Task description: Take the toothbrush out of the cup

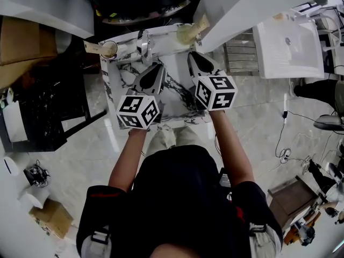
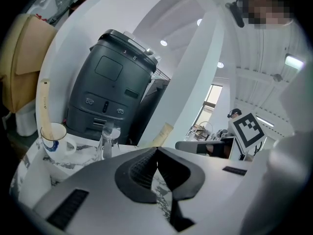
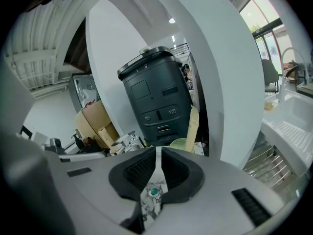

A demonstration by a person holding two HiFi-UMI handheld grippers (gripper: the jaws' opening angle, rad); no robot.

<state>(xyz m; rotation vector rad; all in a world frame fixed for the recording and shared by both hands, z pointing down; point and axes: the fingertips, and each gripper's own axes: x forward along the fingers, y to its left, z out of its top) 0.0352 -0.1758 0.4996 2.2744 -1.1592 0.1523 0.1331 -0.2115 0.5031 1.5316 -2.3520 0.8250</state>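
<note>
A white cup [image 1: 109, 49] with a pale toothbrush [image 1: 91, 47] stands at the back left corner of the marble basin top [image 1: 180, 98]. In the left gripper view that cup [image 2: 53, 133] is far left, its toothbrush [image 2: 45, 106] upright. A pale green cup [image 1: 186, 34] holding a second toothbrush [image 1: 203, 22] stands at the back right; in the right gripper view this green cup [image 3: 182, 143] and its brush [image 3: 191, 124] lie just ahead. My left gripper [image 1: 156, 68] [image 2: 156, 151] and right gripper [image 1: 193, 56] [image 3: 158, 151] hover over the basin, both shut with nothing in them.
A chrome faucet [image 1: 143, 42] [image 2: 108, 138] [image 3: 129, 138] rises between the two cups. A dark bin-like unit [image 2: 110, 82] [image 3: 156, 97] stands behind the counter. White curved panels [image 1: 252, 4] flank it. The basin's drain [image 3: 154, 192] shows under the right jaws.
</note>
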